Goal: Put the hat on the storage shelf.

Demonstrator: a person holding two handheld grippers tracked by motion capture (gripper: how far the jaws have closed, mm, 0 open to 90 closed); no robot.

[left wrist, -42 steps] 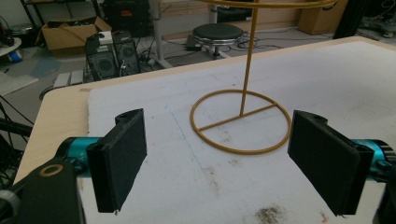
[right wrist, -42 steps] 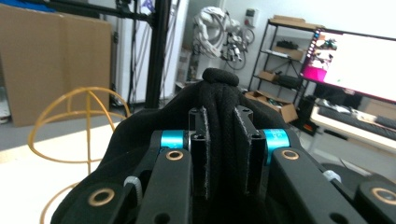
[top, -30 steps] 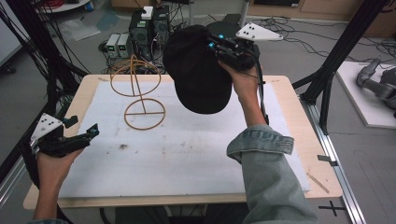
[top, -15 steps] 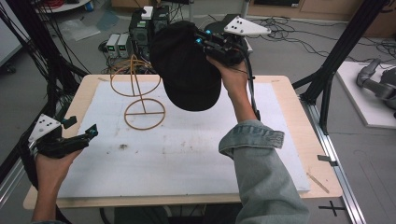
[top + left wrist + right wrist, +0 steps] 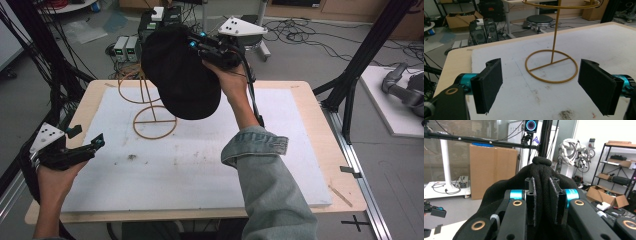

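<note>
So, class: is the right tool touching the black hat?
Touching. The right gripper view shows the right tool with both jaws pinching a fold of the black hat.

- Black knit cap [image 5: 182,75], soft and rounded, pinched at a fold between the right gripper's [image 5: 197,42] fingers [image 5: 531,200], raised in the air above the far part of the worktop [image 5: 300,130].
- Gold wire stand [image 5: 150,107], upright on the white mat [image 5: 200,160]: ring base with a crossbar, thin post, hoop on top; partly behind the cap.
</note>
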